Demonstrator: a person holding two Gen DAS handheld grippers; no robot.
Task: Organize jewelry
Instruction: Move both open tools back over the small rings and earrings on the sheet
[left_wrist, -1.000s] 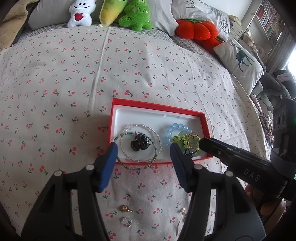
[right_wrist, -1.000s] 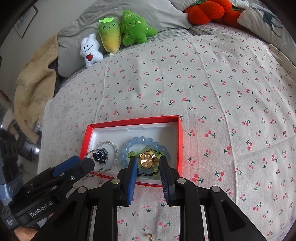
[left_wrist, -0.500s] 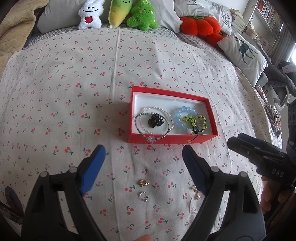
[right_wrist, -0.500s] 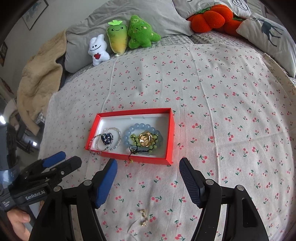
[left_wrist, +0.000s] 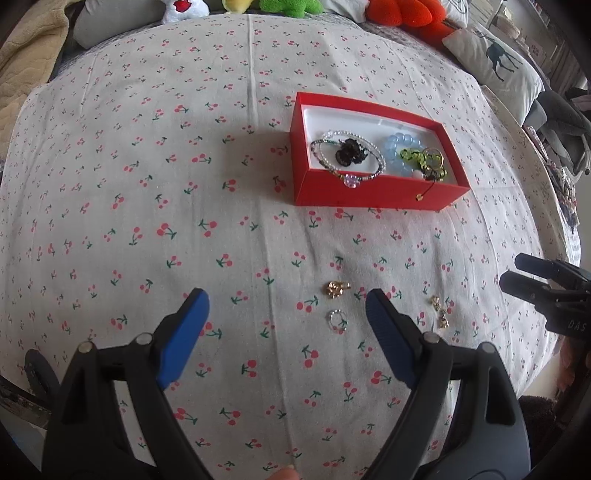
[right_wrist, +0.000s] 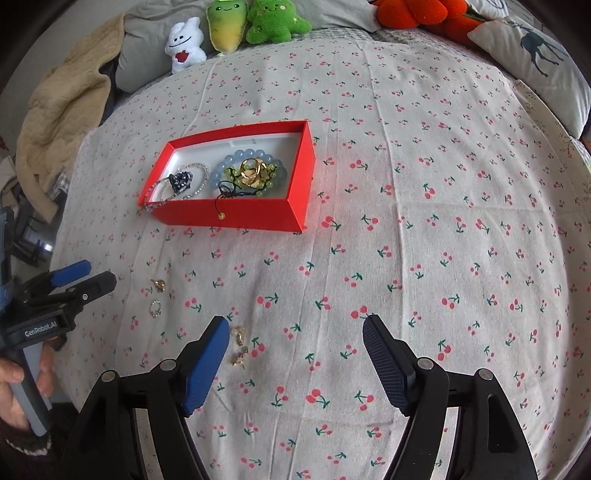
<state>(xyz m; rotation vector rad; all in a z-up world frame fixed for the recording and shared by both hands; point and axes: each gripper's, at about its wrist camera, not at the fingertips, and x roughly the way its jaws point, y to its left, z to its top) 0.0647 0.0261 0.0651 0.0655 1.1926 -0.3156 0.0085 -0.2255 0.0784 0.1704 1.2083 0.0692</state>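
You get bright, soft daylight, faint shadows on the bedspread (left_wrist: 184, 184), sharp focus, and strong fisheye bending with dark corners.

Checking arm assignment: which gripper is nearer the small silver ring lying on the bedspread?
Left. The left gripper has the silver ring between its open fingers; the right gripper is off to the side, nearer the gold earrings.

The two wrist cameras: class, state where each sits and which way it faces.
Left wrist: on the left gripper, facing down at the cherry-print bedspread; own open fingers show.
Right wrist: on the right gripper, facing down likewise; own open fingers and a hand show.
Shared: red jewelry box, gold earrings.
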